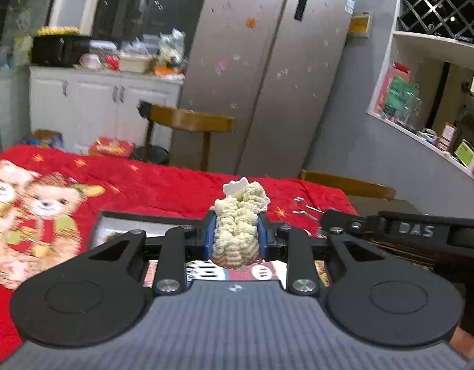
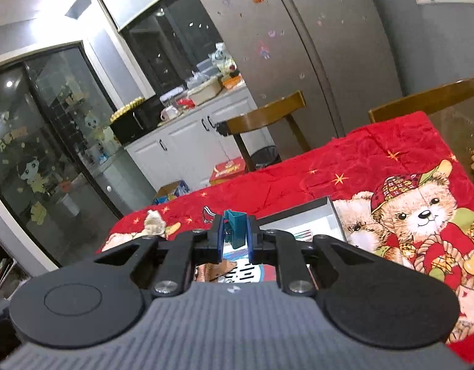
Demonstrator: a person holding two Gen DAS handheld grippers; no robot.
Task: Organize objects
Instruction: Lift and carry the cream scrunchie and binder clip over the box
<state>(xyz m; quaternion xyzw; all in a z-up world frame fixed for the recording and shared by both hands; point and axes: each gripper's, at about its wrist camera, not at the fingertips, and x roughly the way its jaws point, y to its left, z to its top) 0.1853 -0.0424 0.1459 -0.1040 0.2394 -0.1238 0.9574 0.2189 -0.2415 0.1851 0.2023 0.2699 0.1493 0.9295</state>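
Here the left gripper [image 1: 236,238] is clenched on a cream plush toy [image 1: 237,225], whose nubbly, curly fabric bulges out above and below the blue pads; a smooth white ear-like piece sits at its top. The toy hangs clear above the table, over a shallow white tray [image 1: 126,222] with a dark rim. The right gripper [image 2: 234,236] grasps a teal binder clip [image 2: 235,228], hard and boxy, its wire handle [image 2: 208,212] poking out to the left of the fingers; it too is held off the table.

Below both lies a red fleece blanket [image 2: 345,166] printed with teddy bears and gold stars, covering the table to its far edge. In the right wrist view a small pale crumpled thing [image 2: 153,222] rests near the blanket's left edge. Wooden chairs [image 1: 190,120] stand beyond the far edge, with a grey fridge [image 1: 268,71] dotted with stickers and white cabinets [image 1: 104,104] behind. The other gripper's black arm [image 1: 406,231] crosses the left wrist view at right.
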